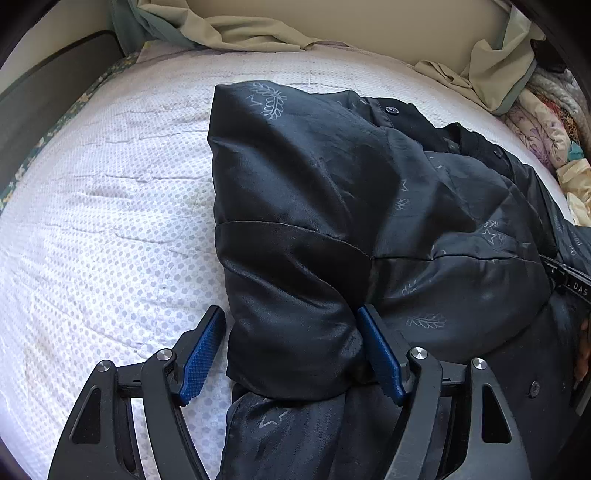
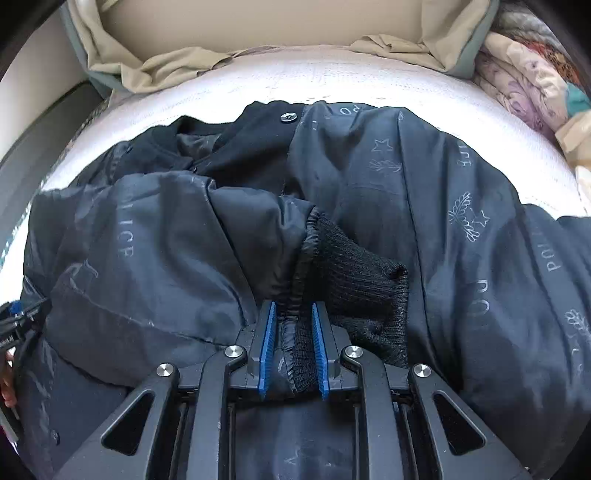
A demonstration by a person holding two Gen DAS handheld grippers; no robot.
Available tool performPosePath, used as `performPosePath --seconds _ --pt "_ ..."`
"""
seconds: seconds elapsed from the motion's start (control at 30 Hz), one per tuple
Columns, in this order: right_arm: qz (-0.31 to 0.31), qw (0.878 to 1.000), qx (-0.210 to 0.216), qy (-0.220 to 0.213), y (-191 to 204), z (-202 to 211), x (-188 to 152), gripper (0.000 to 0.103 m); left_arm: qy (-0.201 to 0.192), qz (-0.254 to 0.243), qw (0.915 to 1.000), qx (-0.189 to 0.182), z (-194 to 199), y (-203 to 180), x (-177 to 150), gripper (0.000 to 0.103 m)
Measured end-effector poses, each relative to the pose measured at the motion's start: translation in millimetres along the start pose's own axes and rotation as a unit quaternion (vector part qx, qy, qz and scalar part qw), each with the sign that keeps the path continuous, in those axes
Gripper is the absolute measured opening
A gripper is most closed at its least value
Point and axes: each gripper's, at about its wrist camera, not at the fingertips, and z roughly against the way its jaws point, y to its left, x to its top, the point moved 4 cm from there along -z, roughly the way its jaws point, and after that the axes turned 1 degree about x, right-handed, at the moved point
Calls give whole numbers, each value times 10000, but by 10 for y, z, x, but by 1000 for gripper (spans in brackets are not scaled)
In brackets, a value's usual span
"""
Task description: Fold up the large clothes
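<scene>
A large black jacket with a shiny printed lining lies bunched on the white mattress. My left gripper is open, its blue pads on either side of a folded bulge of the lining. In the right wrist view the jacket fills the frame, lining up. My right gripper is shut on the sleeve end where the black knit cuff meets the lining. The left gripper's edge shows at the far left.
Beige and grey-green cloth is heaped along the back wall. Folded floral bedding is stacked at the right edge. A dark bed frame runs along the left. Bare mattress lies left of the jacket.
</scene>
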Motion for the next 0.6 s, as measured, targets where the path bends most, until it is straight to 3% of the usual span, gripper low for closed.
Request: performPosePath --seconds 0.1,0.17,0.23,0.27,0.4,0.6 --pt "-212 9997 114 10 -32 64 25 18 51 249 9996 -125 83 50 16 79" --pt "-492 9981 360 50 -59 194 43 29 112 476 9984 -283 205 111 46 79" --pt "-657 9961 585 -20 -86 373 53 47 27 574 9975 -422 349 151 70 79" --pt "-677 9955 655 -80 -91 472 58 49 -12 589 9972 -466 403 157 81 80" --pt "-609 9951 736 -268 -129 805 50 53 -97 631 9957 -666 610 218 54 82" --pt "-662 9959 487 -388 -416 1330 -193 54 -24 653 9945 -815 783 305 -153 82"
